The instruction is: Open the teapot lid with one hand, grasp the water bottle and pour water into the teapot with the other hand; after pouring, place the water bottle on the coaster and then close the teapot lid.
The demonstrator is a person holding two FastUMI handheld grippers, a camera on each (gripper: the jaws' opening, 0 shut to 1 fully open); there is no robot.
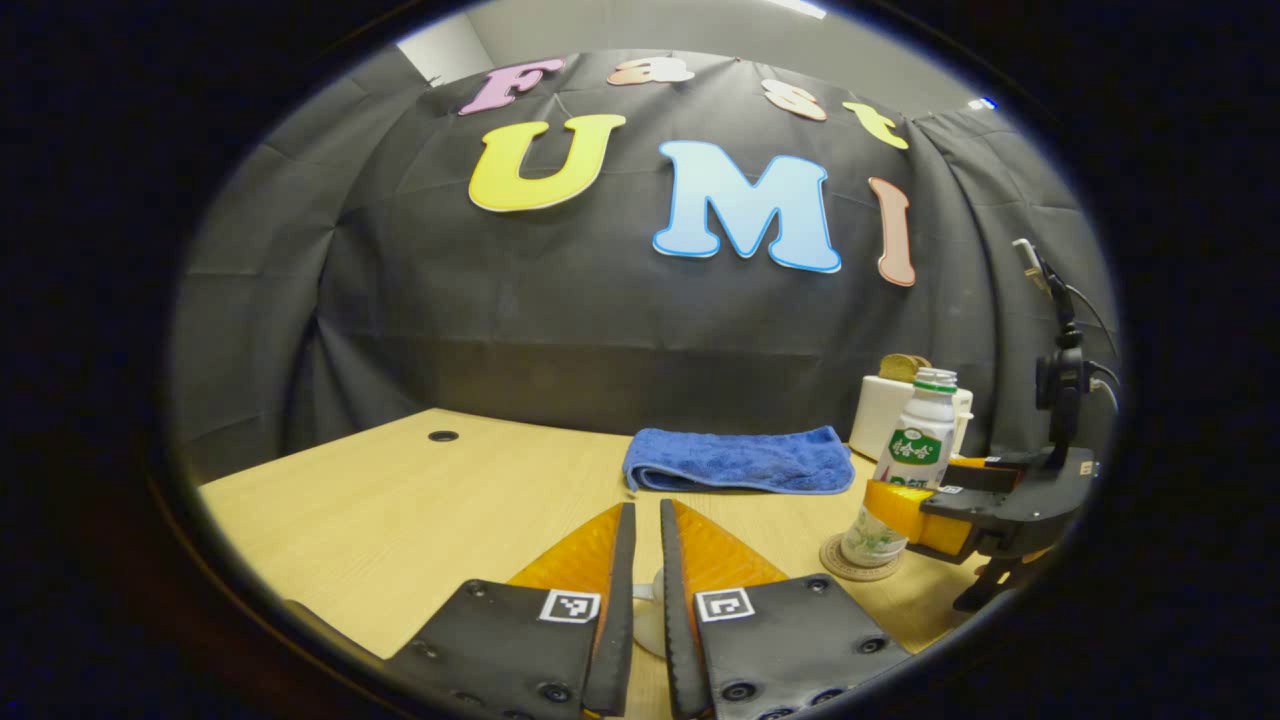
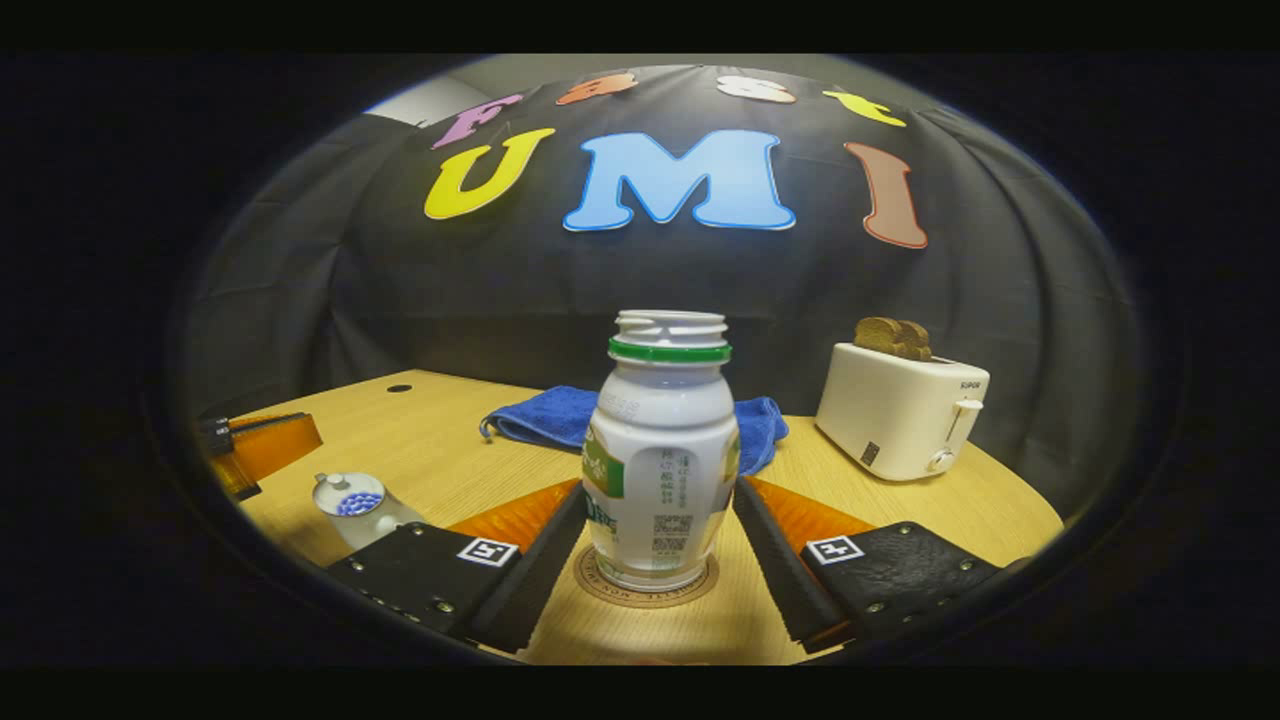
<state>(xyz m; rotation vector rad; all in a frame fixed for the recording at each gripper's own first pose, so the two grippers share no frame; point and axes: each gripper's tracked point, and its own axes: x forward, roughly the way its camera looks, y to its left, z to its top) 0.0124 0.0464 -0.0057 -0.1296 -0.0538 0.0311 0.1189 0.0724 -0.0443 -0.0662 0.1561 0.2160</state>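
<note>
A white, capless water bottle (image 2: 660, 440) with a green neck ring stands on a round coaster (image 2: 600, 590). My right gripper (image 2: 660, 485) is shut on it, a finger pressed to each side. In the left gripper view the same bottle (image 1: 915, 455) leans slightly on the coaster (image 1: 850, 572), with the right gripper (image 1: 900, 508) at its lower body. My left gripper (image 1: 647, 508) has its fingers almost together on a small white piece (image 1: 646, 622), which looks like the teapot lid. The white teapot (image 2: 358, 508), its top open with blue inside, sits just beyond the left gripper (image 2: 300, 435).
A folded blue towel (image 1: 740, 460) lies at the back of the wooden table (image 1: 400, 500). A white toaster (image 2: 900, 410) with toast in it stands at the back right. A small cable hole (image 1: 443, 436) sits near the table's far left.
</note>
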